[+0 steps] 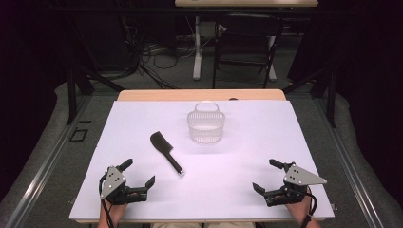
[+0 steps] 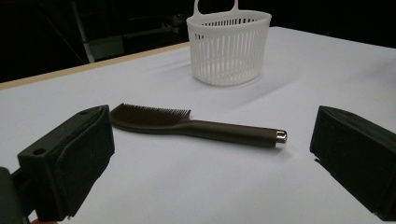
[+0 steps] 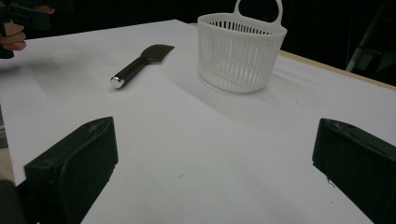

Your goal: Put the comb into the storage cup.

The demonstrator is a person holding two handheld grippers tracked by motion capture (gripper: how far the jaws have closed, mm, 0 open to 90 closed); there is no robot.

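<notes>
brush (image 1: pixel 166 151): long axis 11-to-5, at 1 o'clock from left gripper (image 1: pixel 140 173), the nearer
left gripper: jaws wide, empty
right gripper (image 1: pixel 265 176): jaws wide, empty

Brush (image 2: pixel 196 126): we see dark plastic with a satin sheen, fine moulded bristles, a shiny metal cap on the handle end.
Basket (image 2: pixel 229 46): we read it as white, slatted, faintly translucent plastic, smooth.
Counter (image 1: pixel 266 142): matt white sheet; a pale wood edge shows at twelve o'clock.
Left claw (image 1: pixel 138 180): matt black pads; grey metal plate on top.
Right claw (image 1: pixel 271 176): we note the same finish.
</notes>
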